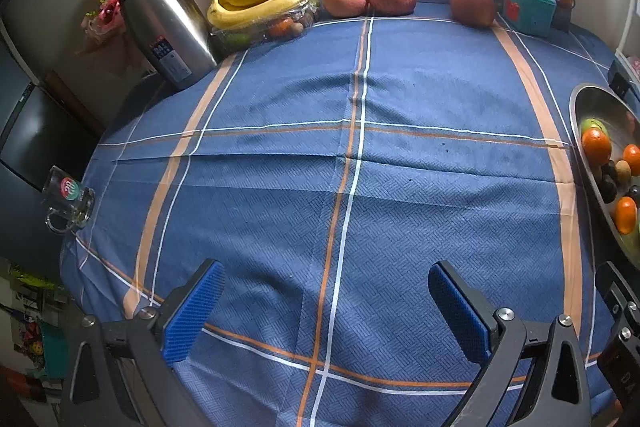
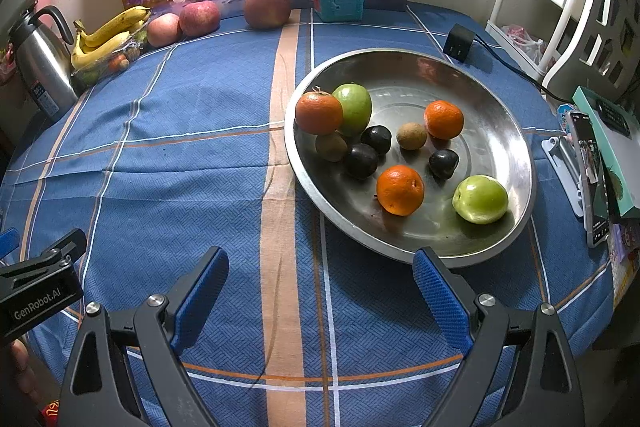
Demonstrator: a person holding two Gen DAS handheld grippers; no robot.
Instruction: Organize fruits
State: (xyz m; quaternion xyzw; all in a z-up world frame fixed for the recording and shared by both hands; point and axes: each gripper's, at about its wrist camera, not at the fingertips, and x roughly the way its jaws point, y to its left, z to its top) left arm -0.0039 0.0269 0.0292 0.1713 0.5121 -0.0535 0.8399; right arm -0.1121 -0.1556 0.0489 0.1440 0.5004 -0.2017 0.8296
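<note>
Bananas [image 2: 105, 37] lengthwise toward apples [image 2: 182, 23]

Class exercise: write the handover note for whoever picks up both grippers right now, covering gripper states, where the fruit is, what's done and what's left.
Left gripper: open, empty, over the blue tablecloth.
Right gripper: open, empty, just short of the steel bowl.
In the bowl: three oranges, two green apples, two kiwis, three dark plums.
Far edge of the table: three red apples, bananas on a clear tray.
Done: nothing visibly sorted.
Left: probably all grouping.
</note>
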